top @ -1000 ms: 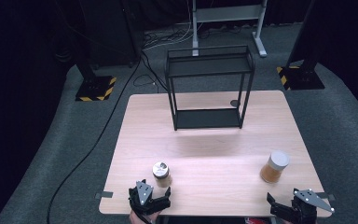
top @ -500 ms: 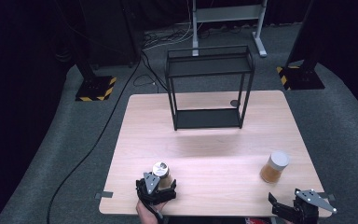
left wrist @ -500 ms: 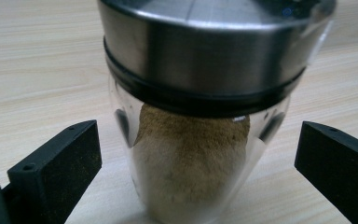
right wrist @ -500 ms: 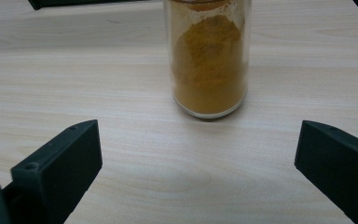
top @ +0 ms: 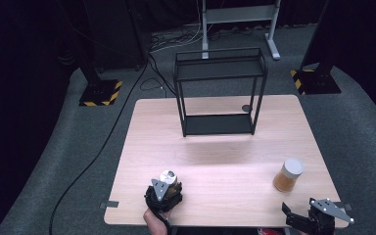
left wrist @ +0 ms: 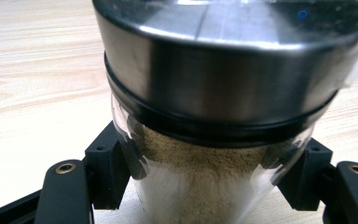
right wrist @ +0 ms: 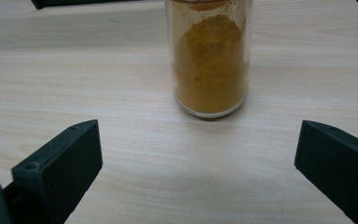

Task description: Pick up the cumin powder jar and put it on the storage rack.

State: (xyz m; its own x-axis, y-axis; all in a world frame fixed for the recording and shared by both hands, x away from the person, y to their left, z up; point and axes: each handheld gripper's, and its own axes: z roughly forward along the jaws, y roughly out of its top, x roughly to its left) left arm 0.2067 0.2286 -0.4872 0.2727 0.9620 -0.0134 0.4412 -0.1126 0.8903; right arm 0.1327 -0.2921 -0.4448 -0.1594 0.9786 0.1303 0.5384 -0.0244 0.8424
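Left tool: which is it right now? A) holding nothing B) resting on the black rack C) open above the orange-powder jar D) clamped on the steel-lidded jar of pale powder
D: the left tool has both pads pressed on the glass of the steel-lidded jar.

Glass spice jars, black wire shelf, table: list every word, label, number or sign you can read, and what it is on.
No readable text anywhere.
Steel-lidded glass jar of pale powder, between the left gripper fingers: no label.
Glass jar of orange-brown powder: no label.
Two-tier black wire shelf: unmarked.
Light wooden table: unmarked.
Yellow-and-black striped stand feet: hazard stripes only, no words.
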